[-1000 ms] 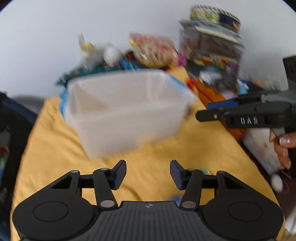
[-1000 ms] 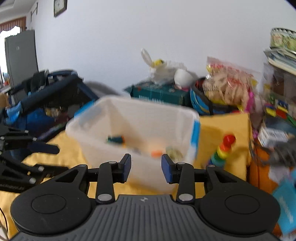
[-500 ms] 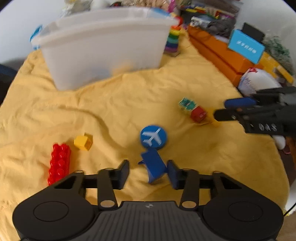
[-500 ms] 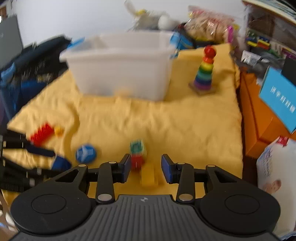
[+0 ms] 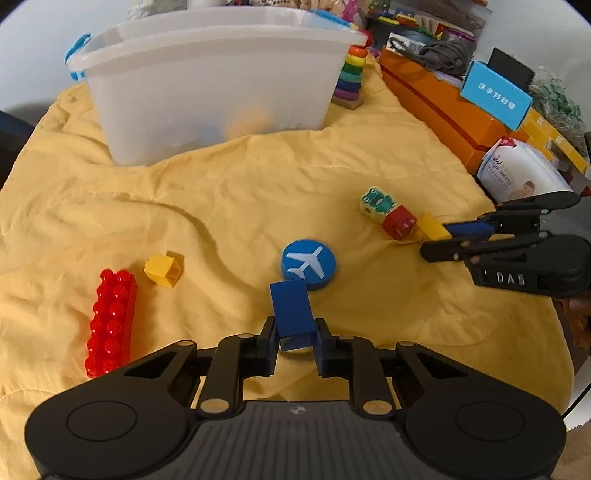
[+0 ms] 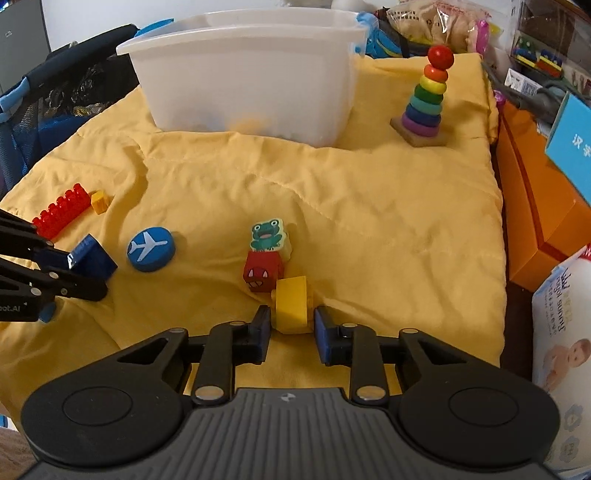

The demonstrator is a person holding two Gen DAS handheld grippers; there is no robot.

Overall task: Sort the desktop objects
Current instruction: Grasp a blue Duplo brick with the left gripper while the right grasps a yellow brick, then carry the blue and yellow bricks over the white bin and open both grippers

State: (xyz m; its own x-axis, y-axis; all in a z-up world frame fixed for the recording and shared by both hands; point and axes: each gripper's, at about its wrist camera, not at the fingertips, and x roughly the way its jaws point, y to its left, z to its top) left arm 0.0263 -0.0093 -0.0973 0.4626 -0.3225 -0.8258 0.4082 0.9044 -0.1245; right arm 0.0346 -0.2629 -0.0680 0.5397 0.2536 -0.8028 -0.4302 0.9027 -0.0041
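Both hand-held grippers lowered, bin (image 5: 221, 92) behind

A plain white wall (image 6: 92, 22) fills the top of both views. A wrinkled yellow cloth (image 6: 388, 221) covers the worktop. At the upper left of the right-wrist view stand a grey cabinet (image 6: 18, 40) and a dark mesh-sided frame (image 6: 55, 96). Light is soft and even.

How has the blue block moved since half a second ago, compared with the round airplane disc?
Yes. The blue block lay tilted below the airplane disc; now it stands straighter between the left gripper fingers, which are shut on it, its top edge near the disc.
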